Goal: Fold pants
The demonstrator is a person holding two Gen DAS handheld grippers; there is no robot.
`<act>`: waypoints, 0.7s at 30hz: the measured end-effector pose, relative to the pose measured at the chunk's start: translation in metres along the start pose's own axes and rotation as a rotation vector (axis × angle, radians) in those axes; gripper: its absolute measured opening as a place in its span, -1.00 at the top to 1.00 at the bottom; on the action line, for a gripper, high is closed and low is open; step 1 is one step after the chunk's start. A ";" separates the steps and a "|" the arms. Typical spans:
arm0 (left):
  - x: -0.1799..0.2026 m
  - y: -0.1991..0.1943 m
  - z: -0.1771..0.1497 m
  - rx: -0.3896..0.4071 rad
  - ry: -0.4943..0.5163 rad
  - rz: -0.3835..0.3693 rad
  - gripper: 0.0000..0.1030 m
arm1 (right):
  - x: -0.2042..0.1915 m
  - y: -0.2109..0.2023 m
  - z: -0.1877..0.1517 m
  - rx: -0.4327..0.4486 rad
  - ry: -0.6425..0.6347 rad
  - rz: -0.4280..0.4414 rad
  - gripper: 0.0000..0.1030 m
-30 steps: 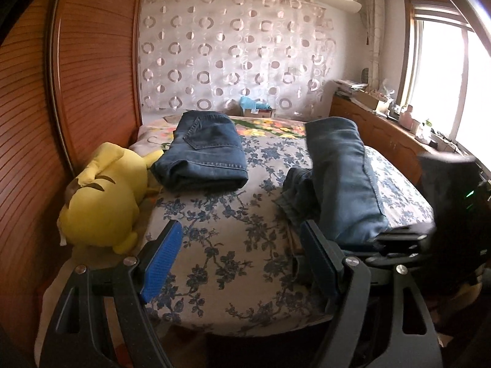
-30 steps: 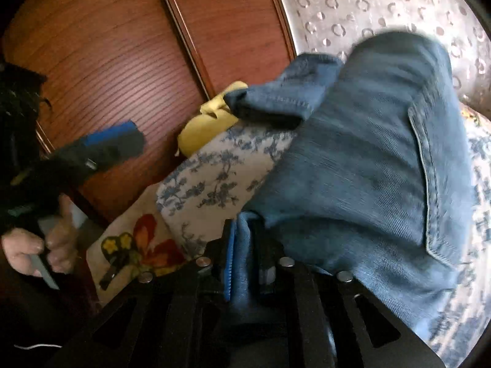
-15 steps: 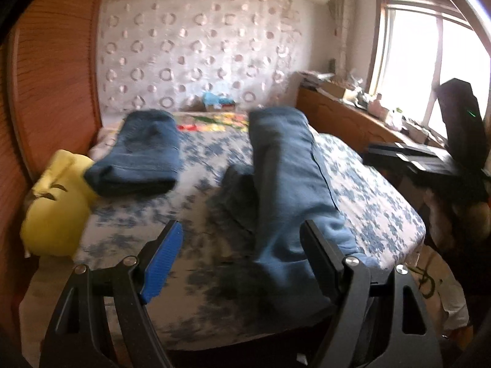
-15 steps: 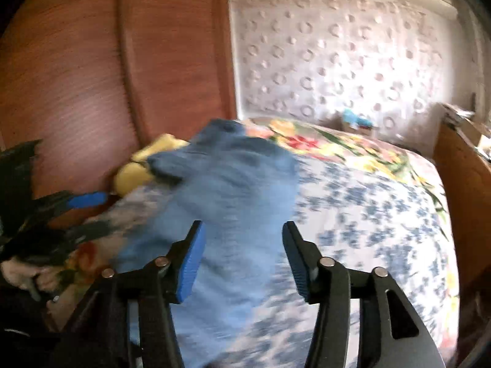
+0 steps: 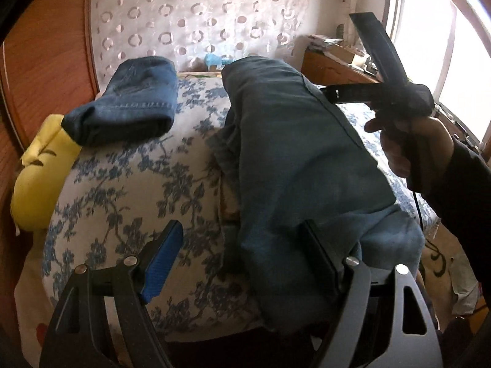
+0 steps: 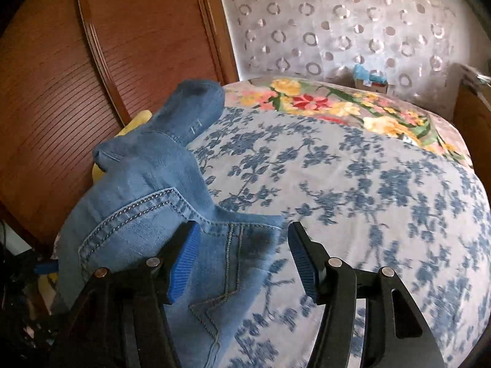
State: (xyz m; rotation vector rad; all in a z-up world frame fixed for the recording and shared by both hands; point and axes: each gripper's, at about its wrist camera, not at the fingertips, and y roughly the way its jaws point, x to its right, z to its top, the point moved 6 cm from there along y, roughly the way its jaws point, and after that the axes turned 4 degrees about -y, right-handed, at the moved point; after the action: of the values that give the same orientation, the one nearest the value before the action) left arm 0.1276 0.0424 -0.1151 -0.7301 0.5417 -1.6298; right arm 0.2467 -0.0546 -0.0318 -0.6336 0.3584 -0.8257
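Note:
A pair of blue jeans (image 5: pixel 294 159) lies folded lengthwise along the bed, one end hanging over the near edge. In the right wrist view the jeans (image 6: pixel 147 214) show a back pocket and seams. My left gripper (image 5: pixel 242 257) is open, its right finger against the jeans' near end. My right gripper (image 6: pixel 242 260) is open and empty just above the jeans' edge; it also shows in the left wrist view (image 5: pixel 334 93), held in a hand at the right. A second pair of jeans (image 5: pixel 129 107) lies folded at the far left.
The bed has a blue floral cover (image 5: pixel 129 190). A yellow plush toy (image 5: pixel 40 171) lies at its left edge by the wooden headboard (image 6: pixel 92 61). A patterned curtain (image 5: pixel 199 21) hangs behind. A wooden cabinet (image 5: pixel 334 67) with clutter stands by the window.
My right gripper let go of the jeans, opened and swung round above them. My left gripper moved in closer to the jeans' near end.

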 end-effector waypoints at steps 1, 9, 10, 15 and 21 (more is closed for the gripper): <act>-0.001 0.001 -0.001 0.000 -0.007 -0.005 -0.54 | -0.001 0.002 0.002 -0.003 -0.005 -0.003 -0.19; -0.004 0.002 -0.004 0.000 -0.022 -0.019 -0.54 | -0.014 -0.043 0.008 0.107 0.021 0.091 -0.26; -0.006 0.002 -0.005 -0.002 -0.024 -0.019 -0.54 | -0.020 -0.041 0.007 0.096 0.011 0.120 -0.27; -0.011 0.002 -0.007 -0.009 -0.030 -0.010 -0.54 | -0.032 0.010 0.001 -0.014 -0.030 0.069 -0.51; -0.014 -0.001 -0.010 -0.006 -0.048 -0.018 -0.46 | -0.016 0.033 0.006 -0.036 0.057 0.082 -0.87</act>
State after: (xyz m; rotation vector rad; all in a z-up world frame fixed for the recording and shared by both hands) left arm 0.1207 0.0554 -0.1237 -0.7787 0.5076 -1.6235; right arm 0.2583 -0.0232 -0.0473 -0.6261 0.4492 -0.7617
